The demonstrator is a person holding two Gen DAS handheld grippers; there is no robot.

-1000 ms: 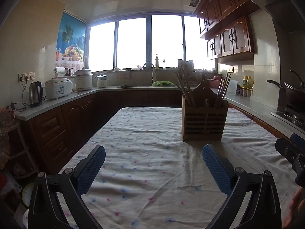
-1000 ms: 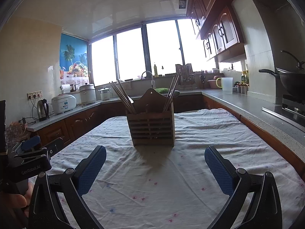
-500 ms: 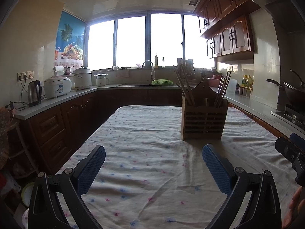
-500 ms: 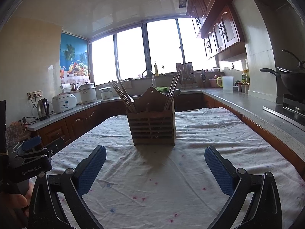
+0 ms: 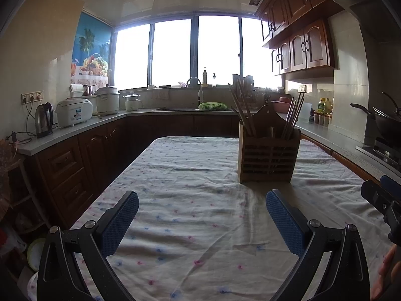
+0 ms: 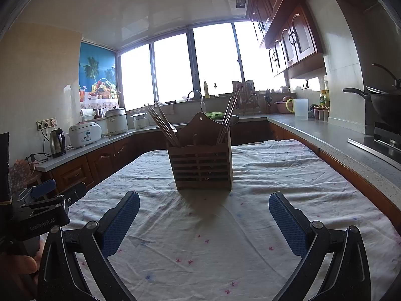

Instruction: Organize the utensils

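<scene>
Both grippers hang spread wide and hold nothing: the left gripper (image 5: 201,219) hovers low over the cloth-covered desk (image 5: 190,175), and the right gripper (image 6: 204,219) does the same, facing the wooden utensil holder (image 6: 200,168) almost head-on. That holder stands upright on the cloth, ahead of both grippers and apart from them; from the left wrist view it sits off to the right. One bunch of chopsticks (image 6: 163,125) leans out of its left compartment, and another bunch (image 6: 228,120) rises from its right compartment beside what looks like a spoon (image 6: 234,120). No loose utensil shows on the cloth in either view.

So the utensils already stand sorted in the holder, as the task would want. That fits two stages alike: everything put away and the grippers idle, or a sorted holder waiting to be rearranged. The pictures do not settle which. Any approach to the holder would call for a narrow, careful pinch high on the thin sticks, since they lean loosely and crowd one another
</scene>
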